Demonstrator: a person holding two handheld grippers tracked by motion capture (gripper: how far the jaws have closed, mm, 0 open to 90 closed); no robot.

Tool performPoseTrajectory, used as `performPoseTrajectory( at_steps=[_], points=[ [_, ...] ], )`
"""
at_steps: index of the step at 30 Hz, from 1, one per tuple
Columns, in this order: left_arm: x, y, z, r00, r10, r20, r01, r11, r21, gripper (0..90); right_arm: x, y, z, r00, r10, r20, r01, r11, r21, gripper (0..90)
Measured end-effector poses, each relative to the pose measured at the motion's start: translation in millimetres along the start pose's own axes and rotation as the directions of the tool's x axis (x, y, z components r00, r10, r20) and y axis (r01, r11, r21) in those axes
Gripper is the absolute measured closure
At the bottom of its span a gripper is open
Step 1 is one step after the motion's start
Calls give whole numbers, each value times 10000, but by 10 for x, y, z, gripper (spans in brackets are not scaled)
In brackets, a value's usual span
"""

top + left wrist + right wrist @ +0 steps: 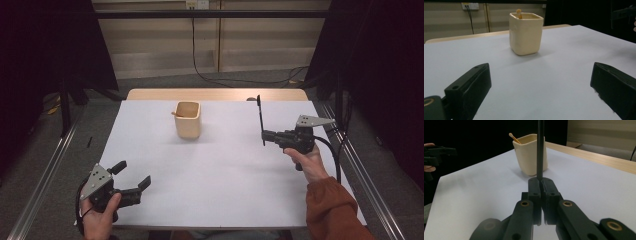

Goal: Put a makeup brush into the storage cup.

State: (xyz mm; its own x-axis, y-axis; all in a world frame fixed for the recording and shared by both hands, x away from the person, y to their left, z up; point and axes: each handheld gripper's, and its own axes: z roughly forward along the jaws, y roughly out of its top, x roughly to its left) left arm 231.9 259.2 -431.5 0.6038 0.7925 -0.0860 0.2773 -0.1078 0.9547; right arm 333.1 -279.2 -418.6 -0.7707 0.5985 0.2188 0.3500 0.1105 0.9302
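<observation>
While a thin flat black utensil (259, 120) is pinched upright by the right gripper (264, 136) right of centre, the left gripper (134, 175) is spread wide and empty at lower left, and a squarish glossy cream cup (188, 120) is seen at upper centre.

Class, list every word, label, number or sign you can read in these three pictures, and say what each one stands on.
None can be read: the cream cup, the white table, the thin black tool and both grippers carry no visible text.
</observation>
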Motion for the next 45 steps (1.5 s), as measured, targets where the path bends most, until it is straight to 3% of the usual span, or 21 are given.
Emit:
performPoseTrajectory(
  at_steps=[7, 29, 45],
  points=[
    [-1, 4, -6, 10000, -82, 54, 82, 10000, -2, 33, 124, 25, -61, 9997, -180, -150, 176, 9995, -272, 865],
    [-16, 17, -43, 10000, -42, -75, 41, 9998, -188, 30, 496, 43, -100, 9950, -812, -582, 796, 9964, -292, 866],
    [-47, 18, -60, 10000, 23, -94, -25, 9998, -176, 29, 757, -10, 68, 9850, -1014, -1397, 1019, 9948, -37, 865]
  ],
)
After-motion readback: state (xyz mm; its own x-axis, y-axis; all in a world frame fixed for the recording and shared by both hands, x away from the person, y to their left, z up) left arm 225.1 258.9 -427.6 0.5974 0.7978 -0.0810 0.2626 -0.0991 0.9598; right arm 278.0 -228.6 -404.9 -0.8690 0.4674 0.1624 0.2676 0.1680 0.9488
